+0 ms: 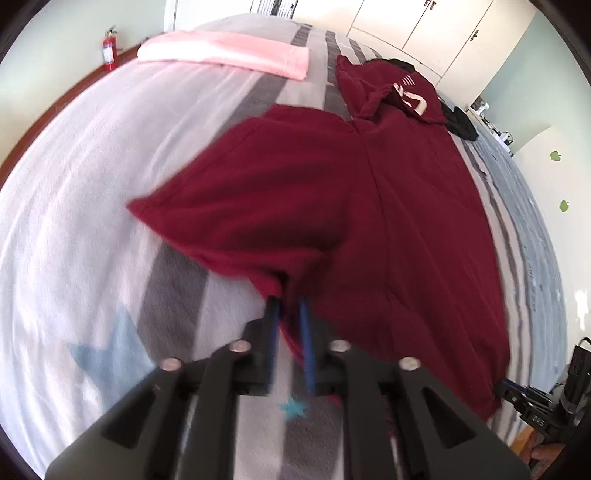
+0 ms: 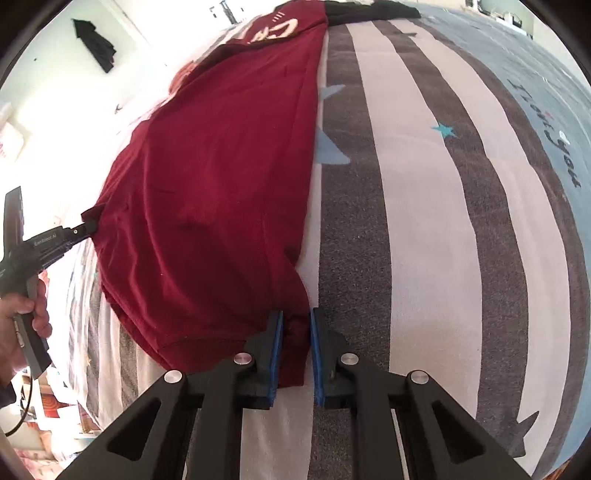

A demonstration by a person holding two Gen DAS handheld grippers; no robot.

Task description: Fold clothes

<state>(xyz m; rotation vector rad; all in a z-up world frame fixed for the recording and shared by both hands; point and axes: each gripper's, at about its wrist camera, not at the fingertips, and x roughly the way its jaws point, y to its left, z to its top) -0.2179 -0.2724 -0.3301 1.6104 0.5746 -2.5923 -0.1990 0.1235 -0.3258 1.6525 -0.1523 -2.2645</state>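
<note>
A dark red T-shirt (image 1: 369, 206) lies spread on the striped bed cover (image 1: 92, 206), its white print at the far end. My left gripper (image 1: 289, 306) is shut on a bunched corner of the shirt's near edge, with red cloth between the blue pads. In the right wrist view the shirt (image 2: 221, 184) runs away from me, and my right gripper (image 2: 296, 325) is shut on the other near corner at the hem. That view also shows the left gripper (image 2: 86, 226) pinching the shirt's left edge, held by a person's hand (image 2: 22, 314).
A folded pink cloth (image 1: 229, 55) lies at the far left of the bed. A black garment (image 1: 461, 123) sits beyond the shirt's top. A red fire extinguisher (image 1: 109, 50) stands by the wall and white cupboard doors (image 1: 424, 26) are behind the bed.
</note>
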